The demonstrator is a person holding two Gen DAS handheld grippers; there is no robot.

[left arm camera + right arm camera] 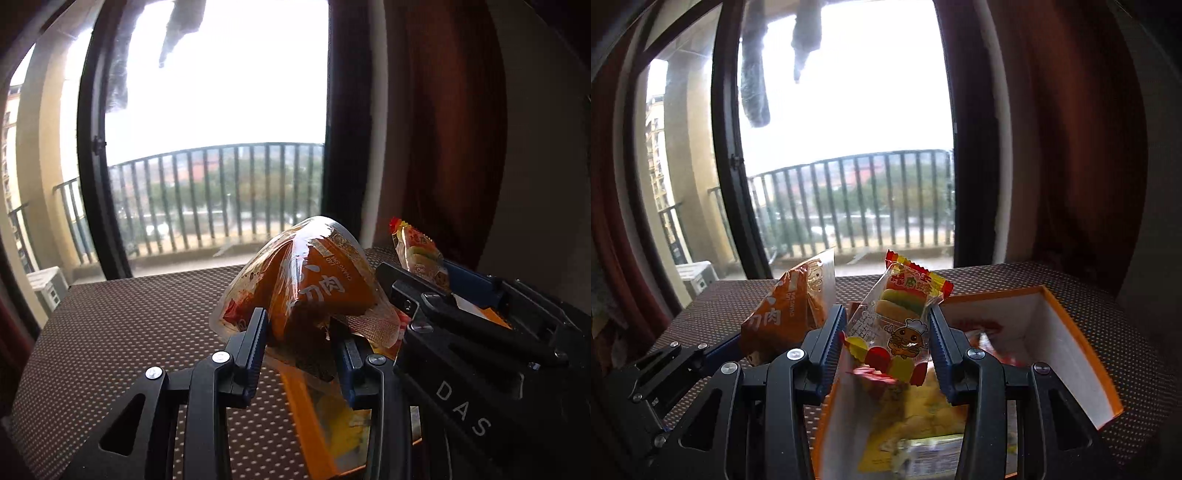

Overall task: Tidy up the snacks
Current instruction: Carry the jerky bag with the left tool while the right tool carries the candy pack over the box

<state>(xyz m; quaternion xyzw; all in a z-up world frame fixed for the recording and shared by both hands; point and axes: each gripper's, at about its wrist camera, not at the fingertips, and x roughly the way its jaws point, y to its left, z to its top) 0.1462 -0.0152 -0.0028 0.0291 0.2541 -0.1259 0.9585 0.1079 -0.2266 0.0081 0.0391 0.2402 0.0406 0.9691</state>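
Orange meat packet (314, 280): one; burger gummy packet (901, 325): one; box (1071, 354): one.

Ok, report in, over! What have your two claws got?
Left gripper shut on orange packet. Right gripper shut on burger candy packet, above orange box. Nothing in the way.

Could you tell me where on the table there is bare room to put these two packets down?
The woven table lies bare left of the left gripper, out to the window-side edge. Right of the orange box only a narrow strip shows. The box is crowded with packets under the right gripper, which holds the burger candy; the left holds the orange packet.
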